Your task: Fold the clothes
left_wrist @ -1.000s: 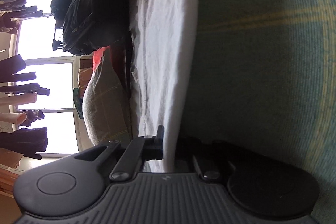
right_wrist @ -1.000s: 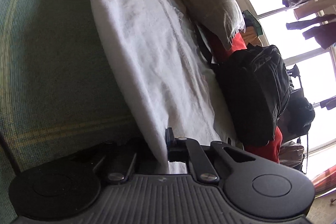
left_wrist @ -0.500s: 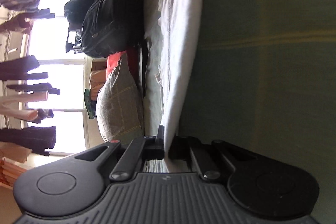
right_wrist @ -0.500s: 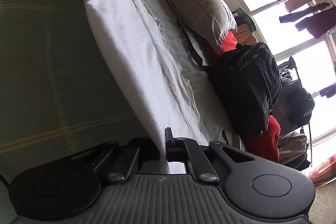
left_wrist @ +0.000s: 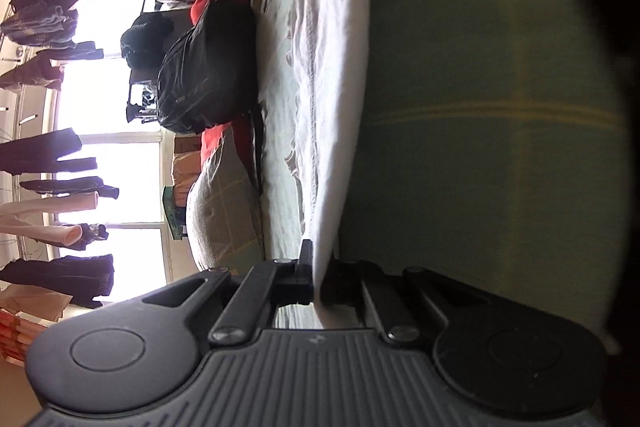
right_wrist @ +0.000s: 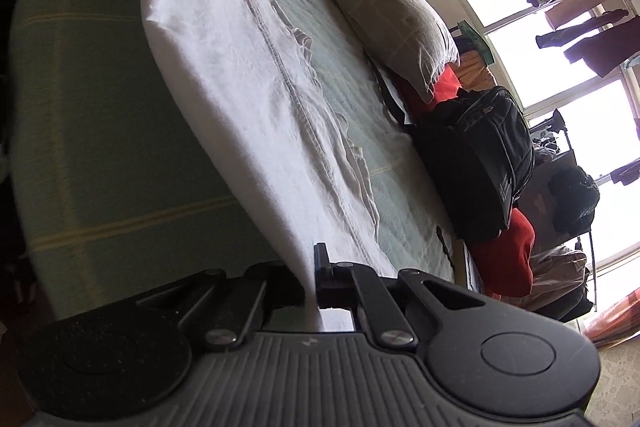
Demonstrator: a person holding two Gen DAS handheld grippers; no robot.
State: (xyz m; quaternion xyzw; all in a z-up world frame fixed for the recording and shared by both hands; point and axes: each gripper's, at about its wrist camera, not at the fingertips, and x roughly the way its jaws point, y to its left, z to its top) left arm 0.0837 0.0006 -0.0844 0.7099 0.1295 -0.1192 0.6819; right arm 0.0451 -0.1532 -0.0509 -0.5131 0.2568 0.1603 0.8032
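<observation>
Left hand-held gripper point(left_wrist: 316, 279) and right hand-held gripper point(right_wrist: 310, 279) each pinching the white garment point(right_wrist: 248, 75) edge, stretched taut above the green bed point(right_wrist: 100, 147), likely for a straight fold.

Both wrist views are rolled sideways, each looking close along its own gripper over the bed point(left_wrist: 480, 87). The left view has the windows point(left_wrist: 112, 163) at frame left, the right at frame right. Both share the cloth point(right_wrist: 240, 75), pillow point(left_wrist: 224, 211) and backpack point(right_wrist: 476, 163).
</observation>
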